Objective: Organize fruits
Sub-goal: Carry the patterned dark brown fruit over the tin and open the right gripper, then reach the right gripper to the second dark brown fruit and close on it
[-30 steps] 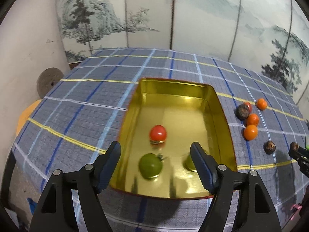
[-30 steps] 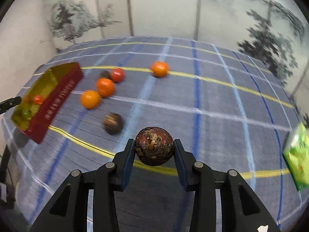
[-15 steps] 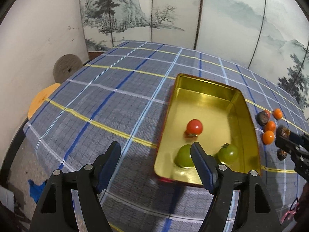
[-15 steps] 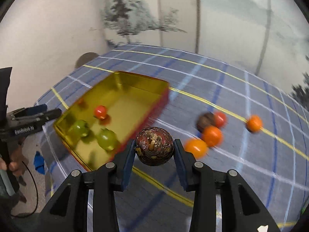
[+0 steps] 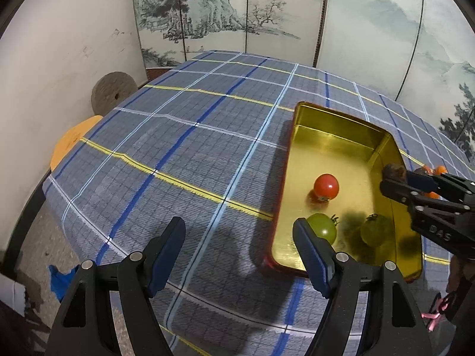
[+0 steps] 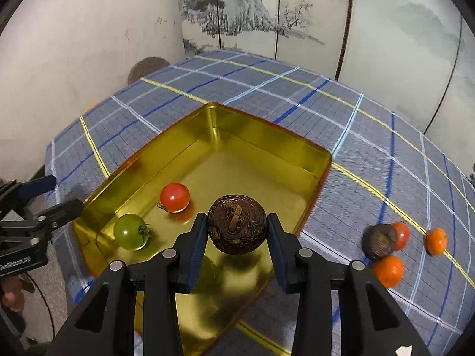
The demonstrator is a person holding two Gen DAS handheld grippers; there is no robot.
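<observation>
A brown fruit over the gold tray

The right gripper (image 6: 237, 231) squeezes the brown fruit (image 6: 237, 225) above the gold tray (image 6: 267, 145). A red tomato (image 6: 175, 197) and a green tomato (image 6: 131, 231) lie inside; maybe another green one hides under the gripper. The left gripper (image 5: 239, 237) is wide apart, holding nothing, above the checked cloth (image 5: 184, 136).

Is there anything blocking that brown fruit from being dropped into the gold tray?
Nothing visible does. The right gripper holds the brown fruit above the open gold tray. The red tomato and green tomato lie off to its left; a second green one is mostly hidden below the gripper.
</observation>
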